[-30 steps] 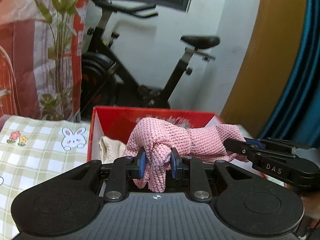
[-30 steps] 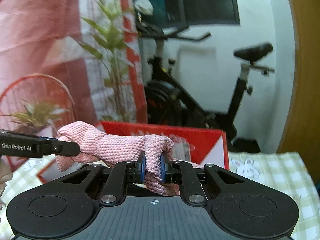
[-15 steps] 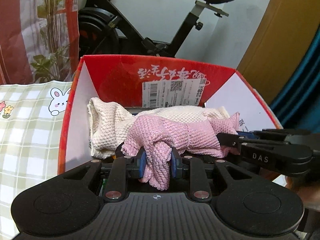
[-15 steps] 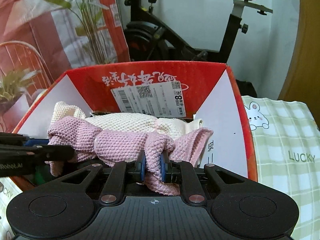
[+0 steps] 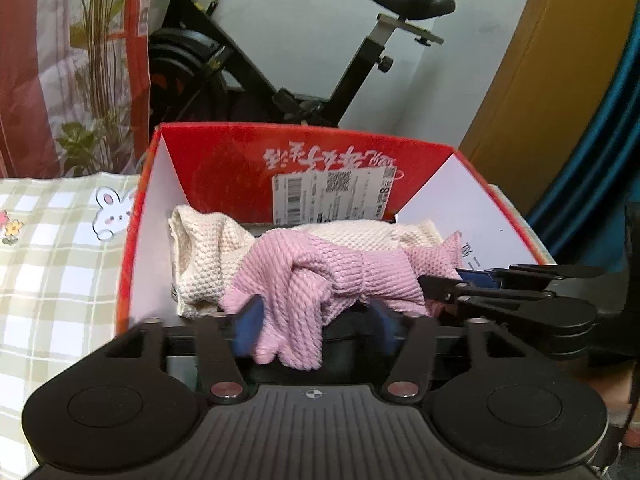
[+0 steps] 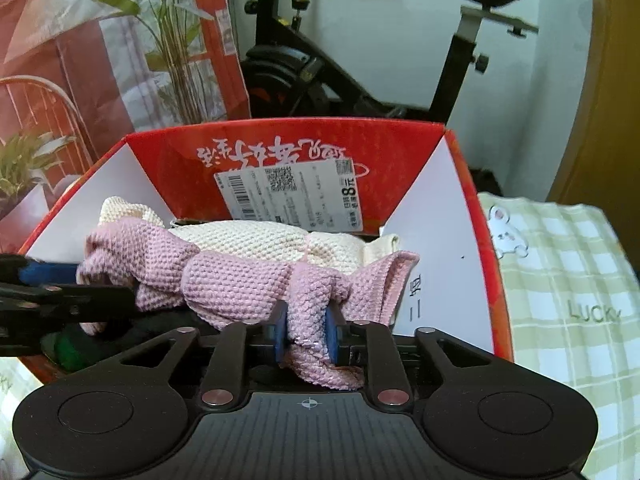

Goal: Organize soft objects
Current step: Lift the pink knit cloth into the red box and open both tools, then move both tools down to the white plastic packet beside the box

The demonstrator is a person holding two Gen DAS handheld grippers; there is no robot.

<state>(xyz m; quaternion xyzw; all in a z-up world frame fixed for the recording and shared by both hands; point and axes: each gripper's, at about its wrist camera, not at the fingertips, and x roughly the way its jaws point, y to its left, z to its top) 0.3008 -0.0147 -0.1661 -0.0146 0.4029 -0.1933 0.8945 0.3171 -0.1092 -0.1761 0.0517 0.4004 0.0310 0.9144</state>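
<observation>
The left gripper [image 5: 316, 326] is being opened, its blue pads standing clear of the pink knitted cloth [image 5: 320, 276] draped between them. The right gripper [image 6: 306, 336] is being loosened, yet the cloth's other end is still being pinched. The cloth is being laid inside the red cardboard box [image 6: 288, 152], over a cream knitted cloth [image 6: 256, 240], beside checked fabric [image 6: 568, 280].

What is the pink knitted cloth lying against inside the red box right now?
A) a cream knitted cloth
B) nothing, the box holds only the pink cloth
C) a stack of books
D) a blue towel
A: in both wrist views the pink knitted cloth lies in front of and against a cream knitted cloth inside the red box.
</observation>
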